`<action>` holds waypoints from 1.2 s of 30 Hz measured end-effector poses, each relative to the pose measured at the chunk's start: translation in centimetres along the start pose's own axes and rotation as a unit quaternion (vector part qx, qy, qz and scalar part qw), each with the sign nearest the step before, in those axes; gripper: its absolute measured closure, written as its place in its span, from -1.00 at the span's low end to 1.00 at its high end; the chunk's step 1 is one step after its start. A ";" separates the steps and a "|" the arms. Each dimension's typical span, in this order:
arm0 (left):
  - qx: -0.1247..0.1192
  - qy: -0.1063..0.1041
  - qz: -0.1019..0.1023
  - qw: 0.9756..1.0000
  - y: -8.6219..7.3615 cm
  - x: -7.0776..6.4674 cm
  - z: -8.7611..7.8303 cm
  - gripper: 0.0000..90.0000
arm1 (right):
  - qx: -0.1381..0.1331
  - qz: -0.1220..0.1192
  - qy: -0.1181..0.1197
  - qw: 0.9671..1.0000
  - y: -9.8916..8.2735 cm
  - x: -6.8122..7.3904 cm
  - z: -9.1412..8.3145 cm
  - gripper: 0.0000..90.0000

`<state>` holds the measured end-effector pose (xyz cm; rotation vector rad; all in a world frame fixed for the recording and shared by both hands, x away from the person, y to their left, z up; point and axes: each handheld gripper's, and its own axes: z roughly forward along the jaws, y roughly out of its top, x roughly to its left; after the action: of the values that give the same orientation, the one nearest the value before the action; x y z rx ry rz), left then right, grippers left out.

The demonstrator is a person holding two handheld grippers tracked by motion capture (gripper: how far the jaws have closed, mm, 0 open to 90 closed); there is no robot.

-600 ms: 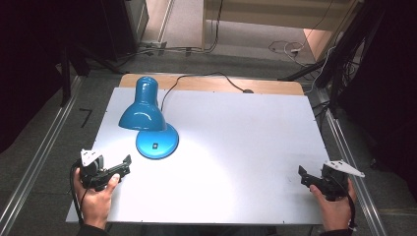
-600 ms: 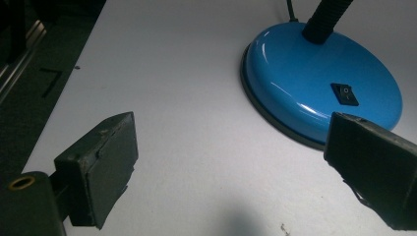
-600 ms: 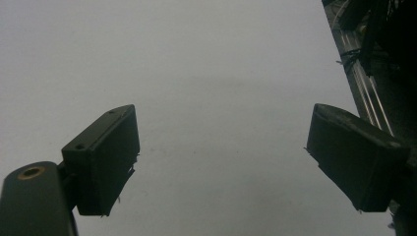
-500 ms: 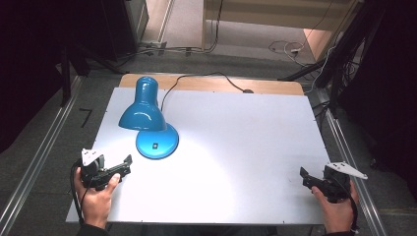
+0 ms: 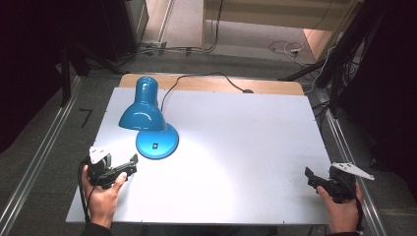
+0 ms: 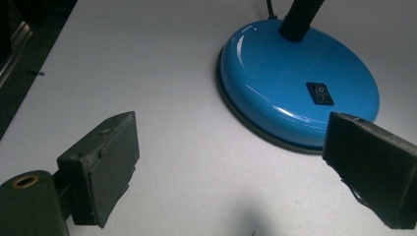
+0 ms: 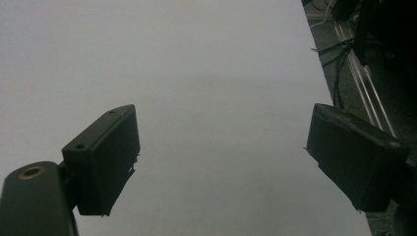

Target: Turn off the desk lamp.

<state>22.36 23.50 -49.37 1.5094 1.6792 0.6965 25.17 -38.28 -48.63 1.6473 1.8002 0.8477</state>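
A blue desk lamp stands at the left of the white table [image 5: 236, 137], its shade [image 5: 142, 107] bent down over its round base [image 5: 157, 142]. The base [image 6: 300, 88] carries a small black rocker switch [image 6: 319, 93], and light falls on the table beside it. My left gripper [image 5: 129, 166] is held low near the front left, a short way in front of the base, open with nothing between its jaws [image 6: 231, 167]. My right gripper [image 5: 310, 176] hovers at the front right corner, open over bare table [image 7: 221, 162].
The lamp's black cord [image 5: 196, 81] runs off the table's far edge onto a wooden strip [image 5: 275, 86]. Metal rails [image 5: 39, 162] flank the table on both sides. Cables [image 5: 290, 49] lie on the floor beyond. The table's right edge [image 7: 327, 88] is close to my right gripper.
Both grippers have drifted slightly toward the table's front edge. The lamp has not moved.
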 end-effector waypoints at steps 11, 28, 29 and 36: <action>0.001 -0.004 0.003 1.000 0.1 -0.5 0.3 -0.82 | 0.015 -0.001 0.005 1.000 0.0 0.1 0.3 -0.75; -0.001 -0.009 0.004 1.000 0.3 -0.9 0.5 -0.83 | 0.024 -0.001 0.003 1.000 -0.1 0.1 0.5 -0.75; -0.001 -0.009 0.004 1.000 0.3 -0.9 0.5 -0.83 | 0.024 -0.002 0.002 1.000 -0.1 0.1 0.5 -0.75; -0.004 -0.011 0.004 1.000 0.4 -1.2 0.6 -0.83 | 0.023 0.000 0.001 1.000 -0.1 0.0 0.4 -0.75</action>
<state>23.07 22.35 -49.15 1.5144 1.6516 0.6874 25.41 -38.22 -48.97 1.6771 1.8340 0.8137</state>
